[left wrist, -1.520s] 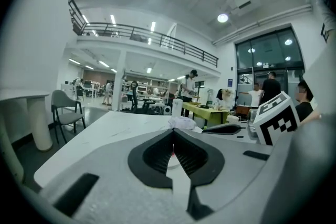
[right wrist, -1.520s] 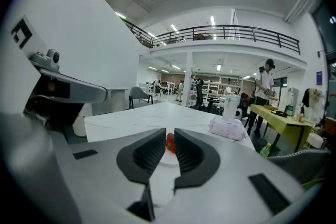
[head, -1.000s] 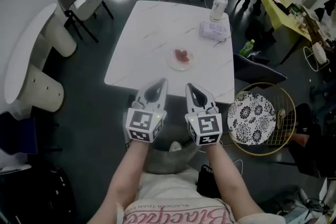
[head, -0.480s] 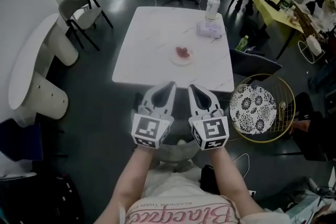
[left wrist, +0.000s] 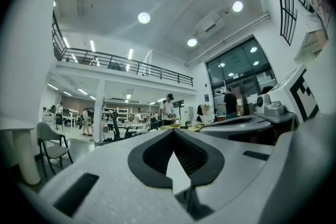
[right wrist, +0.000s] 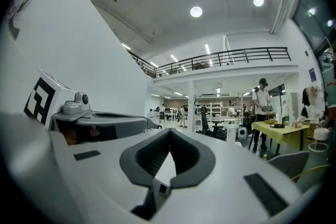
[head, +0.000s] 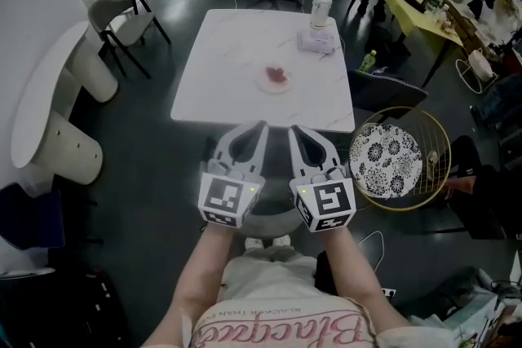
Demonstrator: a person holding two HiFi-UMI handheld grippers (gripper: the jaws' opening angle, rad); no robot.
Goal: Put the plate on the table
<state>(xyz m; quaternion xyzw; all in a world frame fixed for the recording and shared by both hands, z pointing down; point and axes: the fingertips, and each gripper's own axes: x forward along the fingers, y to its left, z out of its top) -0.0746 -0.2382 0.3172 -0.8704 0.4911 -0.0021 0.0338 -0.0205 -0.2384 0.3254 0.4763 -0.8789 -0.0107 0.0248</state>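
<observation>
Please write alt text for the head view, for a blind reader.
The left gripper and right gripper, both shut and empty, point toward a white table. A patterned plate lies in a wire basket on their right.

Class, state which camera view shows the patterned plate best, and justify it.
The head view: it looks down on the plate, lying whole in the wire basket right of the table. Both gripper views look out across the room; neither shows the plate.
</observation>
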